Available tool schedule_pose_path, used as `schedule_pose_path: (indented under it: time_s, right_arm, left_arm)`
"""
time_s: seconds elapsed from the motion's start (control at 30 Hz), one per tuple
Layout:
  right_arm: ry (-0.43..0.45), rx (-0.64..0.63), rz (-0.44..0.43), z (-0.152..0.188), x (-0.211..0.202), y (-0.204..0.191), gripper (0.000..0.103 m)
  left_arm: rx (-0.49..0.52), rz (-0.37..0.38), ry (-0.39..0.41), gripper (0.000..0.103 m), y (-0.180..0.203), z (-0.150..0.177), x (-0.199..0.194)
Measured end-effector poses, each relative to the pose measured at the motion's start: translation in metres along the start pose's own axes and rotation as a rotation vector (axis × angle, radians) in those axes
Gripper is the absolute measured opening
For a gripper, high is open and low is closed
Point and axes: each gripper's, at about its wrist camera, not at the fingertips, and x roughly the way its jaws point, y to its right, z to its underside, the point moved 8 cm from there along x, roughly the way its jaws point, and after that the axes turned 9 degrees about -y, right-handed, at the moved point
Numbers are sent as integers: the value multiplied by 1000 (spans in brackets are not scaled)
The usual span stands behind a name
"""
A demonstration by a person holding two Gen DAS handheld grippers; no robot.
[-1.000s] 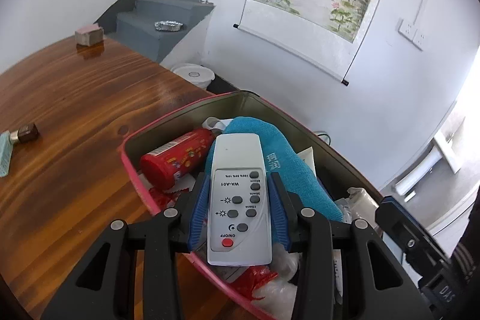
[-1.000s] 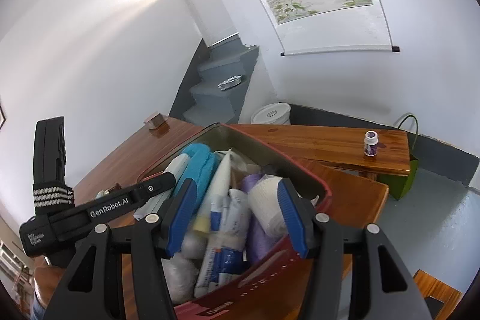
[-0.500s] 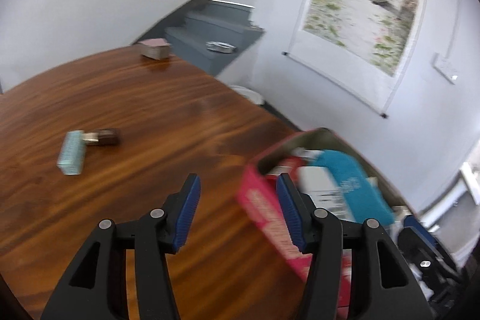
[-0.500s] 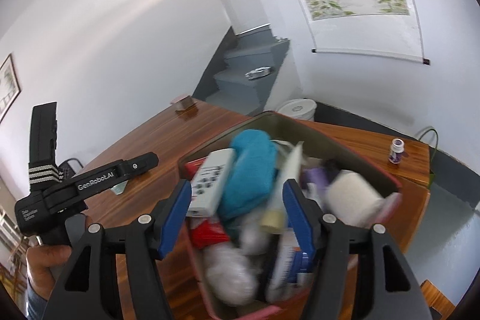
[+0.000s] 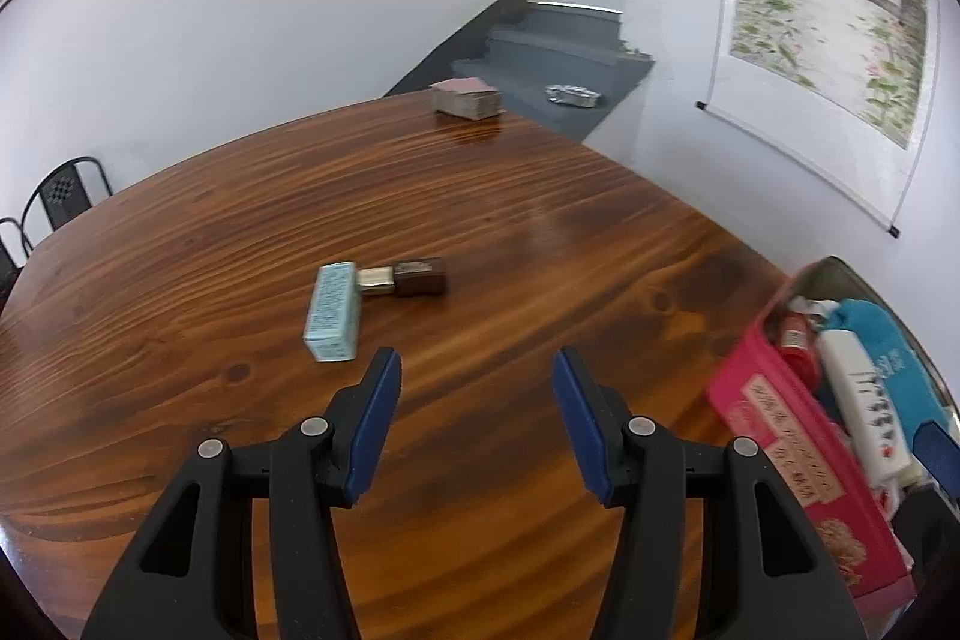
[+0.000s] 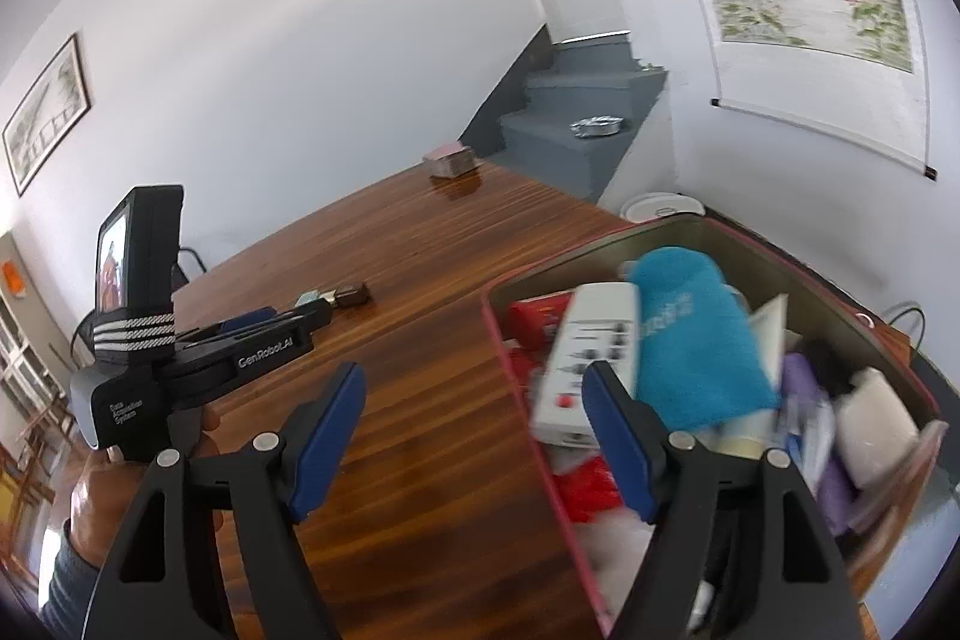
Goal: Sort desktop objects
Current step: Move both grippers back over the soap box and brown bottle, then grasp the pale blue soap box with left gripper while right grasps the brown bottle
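Note:
My left gripper (image 5: 474,370) is open and holds nothing; it hangs over bare wood, facing a light blue small box (image 5: 333,310) and a brown block (image 5: 420,276) lying end to end. The pink box (image 5: 786,436) sits at the right edge of the left wrist view, with a white remote (image 5: 864,400) and a blue cloth (image 5: 894,358) on top of its contents. In the right wrist view my right gripper (image 6: 474,382) hovers over the pink box's (image 6: 522,388) left wall. Its jaws are opening with nothing between them. The white remote (image 6: 588,340) lies beside the blue cloth (image 6: 690,334).
A pink-topped stack of cards (image 5: 467,97) rests at the far edge of the wooden table (image 5: 540,196). The box also holds a red item, purple and white things. A hand (image 6: 90,490) grips the left tool's handle. Black chairs (image 5: 60,196) stand at the far left, stairs behind.
My left gripper let go of the white remote, which now lies in the box, and swung left over the table. My right gripper also swung left and its jaws widened.

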Motion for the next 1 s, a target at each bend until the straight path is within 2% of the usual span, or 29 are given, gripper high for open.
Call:
schedule_pose_path:
  time_s: [0.47, 1.0]
  right_arm:
    - [-63, -86, -19, -6, 48, -35, 79]
    - [-111, -86, -13, -14, 88, -49, 80]
  left_arm:
    - [-81, -88, -59, 56, -52, -1, 39]
    - [-126, -43, -143, 56, -77, -9, 85]
